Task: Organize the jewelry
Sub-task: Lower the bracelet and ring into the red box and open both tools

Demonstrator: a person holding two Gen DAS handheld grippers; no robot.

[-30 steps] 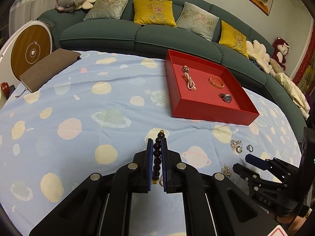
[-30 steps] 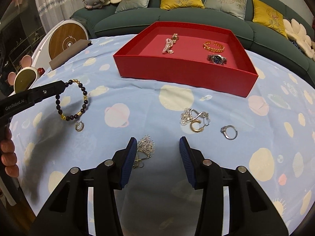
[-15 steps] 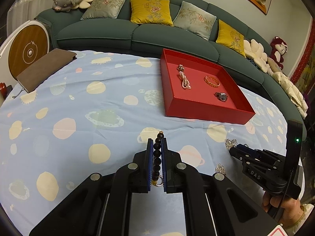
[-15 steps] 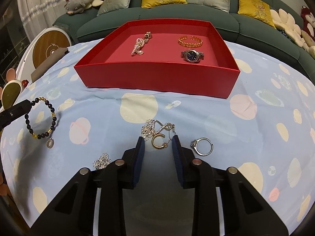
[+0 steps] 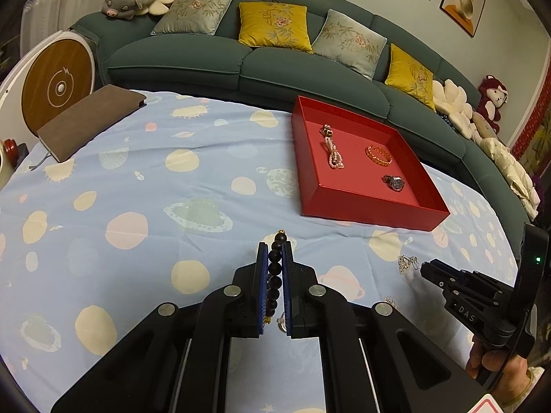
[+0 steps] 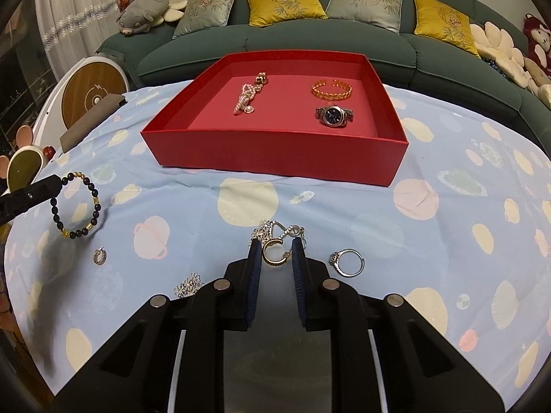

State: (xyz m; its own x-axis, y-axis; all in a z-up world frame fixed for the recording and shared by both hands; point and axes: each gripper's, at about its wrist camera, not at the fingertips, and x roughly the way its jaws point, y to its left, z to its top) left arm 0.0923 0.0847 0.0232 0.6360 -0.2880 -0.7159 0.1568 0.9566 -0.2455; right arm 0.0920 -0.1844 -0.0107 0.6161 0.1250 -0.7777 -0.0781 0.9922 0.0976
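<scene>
My left gripper [image 5: 274, 253] is shut on a dark bead bracelet [image 5: 274, 275], held above the cloth; the bracelet hangs from its tip in the right wrist view [image 6: 76, 205]. My right gripper [image 6: 275, 251] is open, its fingers on either side of a gold hoop earring [image 6: 273, 254] in a small pile of silver jewelry [image 6: 275, 230] on the cloth. The red tray [image 6: 275, 151] beyond holds a pearl bracelet [image 6: 246, 99], a gold bangle [image 6: 332, 89] and a wristwatch [image 6: 334, 116]. A silver ring [image 6: 347, 262] lies right of the fingers.
A small hoop [image 6: 100, 255] and a silver flower piece [image 6: 187, 287] lie on the blue patterned cloth [image 6: 447, 241] at the left. A brown notebook [image 5: 91, 122] sits at the far left corner. A green sofa [image 5: 275, 65] curves behind the table.
My right gripper has moved forward to the jewelry pile and narrowed its fingers around the gold hoop earring. My left gripper still holds the bead bracelet and has shifted slightly.
</scene>
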